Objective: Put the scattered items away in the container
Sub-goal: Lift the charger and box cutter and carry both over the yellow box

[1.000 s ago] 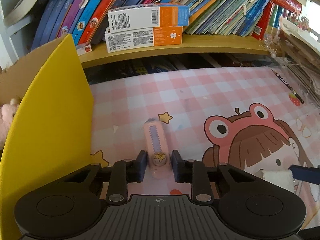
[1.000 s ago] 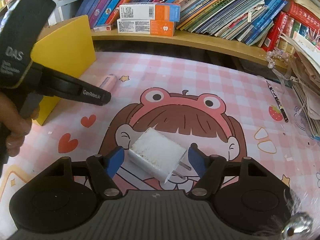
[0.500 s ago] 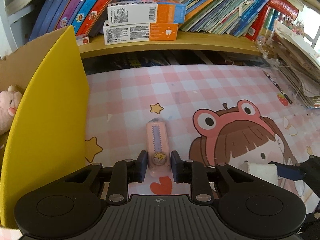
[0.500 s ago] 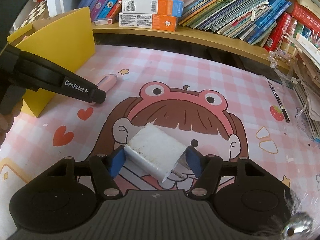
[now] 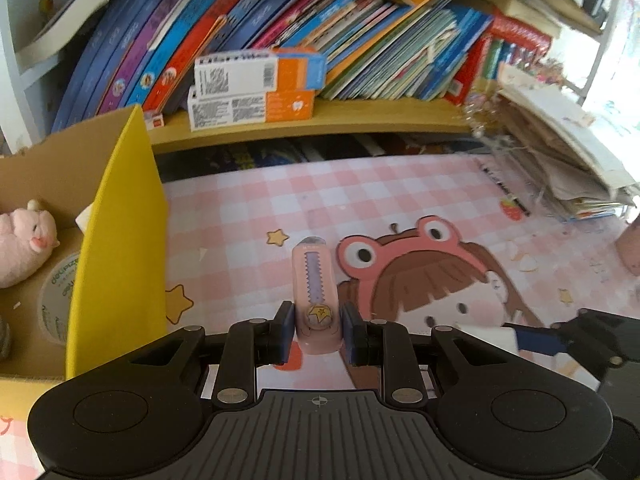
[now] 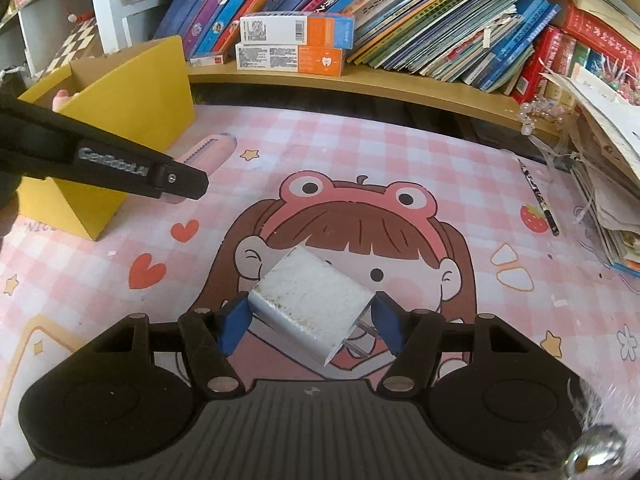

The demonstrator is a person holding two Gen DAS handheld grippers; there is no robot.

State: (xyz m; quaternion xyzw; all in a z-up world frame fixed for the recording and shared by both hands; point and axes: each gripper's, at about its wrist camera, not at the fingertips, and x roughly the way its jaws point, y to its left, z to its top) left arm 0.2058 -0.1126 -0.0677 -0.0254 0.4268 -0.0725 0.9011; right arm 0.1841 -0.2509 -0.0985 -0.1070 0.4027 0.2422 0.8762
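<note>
- A pink utility knife point(image 5: 316, 292) is clamped at its near end by the left gripper point(image 5: 316, 330), the two pads pressed flat on its sides and its length pointing straight ahead. Whether it is lifted off the mat cannot be told.
- A white plug adapter point(image 6: 310, 306) is gripped askew by the right gripper point(image 6: 310, 326), with one corner on the left pad and its metal prongs beside the right pad.
- The yellow cardboard box point(image 5: 120, 248) stands just left of the left gripper. A pink plush toy point(image 5: 24, 248) and a tape roll point(image 5: 56, 300) lie inside it.
- Risk: the adapter is held on a corner and a face, so it is judged likely to twist or slip out if swung fast. Its smooth hard plastic gives the pads little bite.
- Risk: the knife is long and is held at one end, so its far tip could droop or catch the box's tall wall on the way over.
- Risk: the two grippers lie close together, and a collision is possible if both are carried left to the box at once.
- Materials: the knife is a rounded, glossy plastic bar with a serrated slider strip and a star sticker. The adapter is a scuffed, speckled white block. The box is thin, stiff card, brown inside. The pink checked desk mat point(image 6: 400, 152) looks slick.
</note>
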